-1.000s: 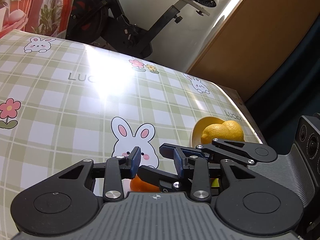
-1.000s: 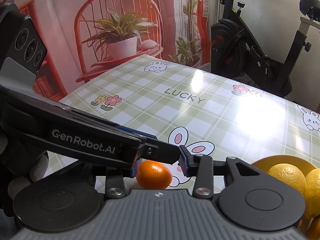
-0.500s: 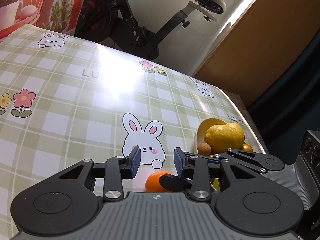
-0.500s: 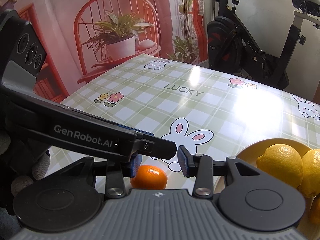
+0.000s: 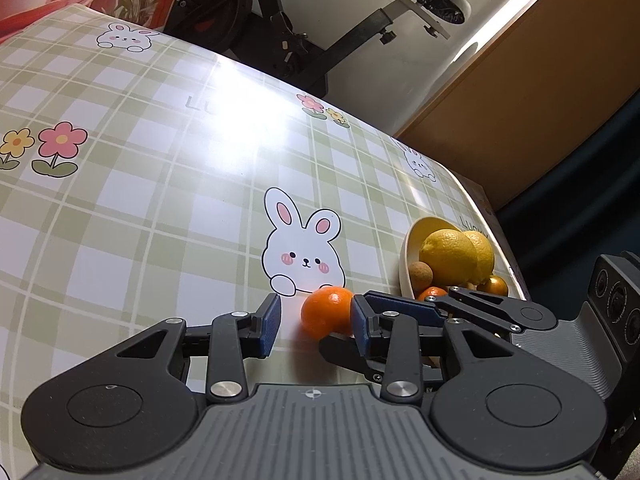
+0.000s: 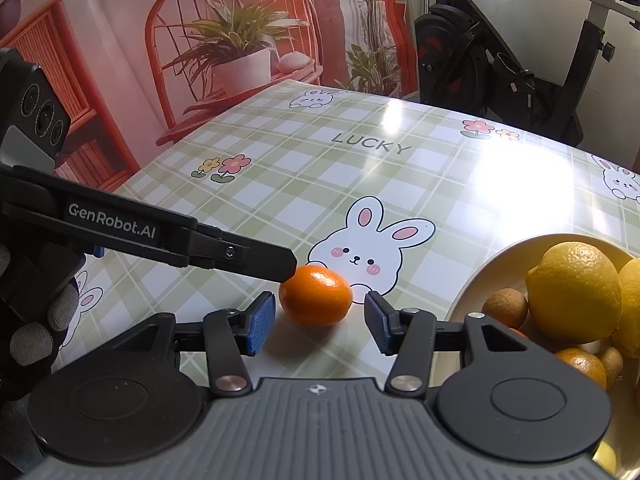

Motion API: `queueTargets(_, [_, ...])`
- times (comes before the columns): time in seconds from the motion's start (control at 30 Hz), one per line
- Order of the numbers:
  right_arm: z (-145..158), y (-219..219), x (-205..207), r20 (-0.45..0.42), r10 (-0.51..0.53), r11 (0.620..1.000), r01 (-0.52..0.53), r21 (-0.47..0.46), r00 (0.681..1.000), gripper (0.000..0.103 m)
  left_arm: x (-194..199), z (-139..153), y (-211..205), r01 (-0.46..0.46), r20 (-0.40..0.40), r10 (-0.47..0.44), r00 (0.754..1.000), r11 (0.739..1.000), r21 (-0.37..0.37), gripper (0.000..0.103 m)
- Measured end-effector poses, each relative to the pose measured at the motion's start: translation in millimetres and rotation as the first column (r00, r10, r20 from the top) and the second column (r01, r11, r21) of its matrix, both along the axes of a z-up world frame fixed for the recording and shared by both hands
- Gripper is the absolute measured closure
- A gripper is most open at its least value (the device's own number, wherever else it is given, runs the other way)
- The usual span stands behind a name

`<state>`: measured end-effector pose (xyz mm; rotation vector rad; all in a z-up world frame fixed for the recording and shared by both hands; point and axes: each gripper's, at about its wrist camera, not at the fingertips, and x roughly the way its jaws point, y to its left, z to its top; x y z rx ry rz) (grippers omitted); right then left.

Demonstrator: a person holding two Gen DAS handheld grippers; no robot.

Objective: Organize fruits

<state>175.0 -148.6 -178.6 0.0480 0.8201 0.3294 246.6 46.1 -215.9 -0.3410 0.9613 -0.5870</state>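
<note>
Since a second ago the right tongs (image 6: 319, 322) have been spreading their jaws, letting go of the small glossy orange mandarin (image 6: 316, 296), which now sits free on the surface (image 6: 280, 184), a shiny green-checked oilcloth printed with rabbits. The left tongs (image 5: 315, 322) have also been widening a little; they stand apart and pinch nothing, one blue ribbed pad (image 5: 359, 322) just beside the mandarin (image 5: 327, 311). The right view shows a left finger's black tip touching the fruit's far left top. The smooth yellow bowl (image 6: 486, 270) at the right holds dimpled yellow lemons (image 6: 574, 290) and small round brown fruit (image 6: 505, 307).
</note>
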Motion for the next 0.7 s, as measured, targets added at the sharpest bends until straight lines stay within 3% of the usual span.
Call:
queueTargets(0.23, [-4.9, 5.8, 5.9, -0.018, 0.017, 1.000, -0.017, -0.017, 1.000, 0.052, -0.6, -7.6, -4.9, 0.016, -0.009, -0.017, 1.000, 1.000, -0.019, 0.057])
queueTargets(0.7, [-7.0, 2.8, 4.7, -0.024, 0.016, 1.000, -0.016, 0.008, 1.000, 0.057, -2.9, -6.4, -15.9, 0.047, 0.001, -0.047, 0.999, 0.999, -0.011, 0.062])
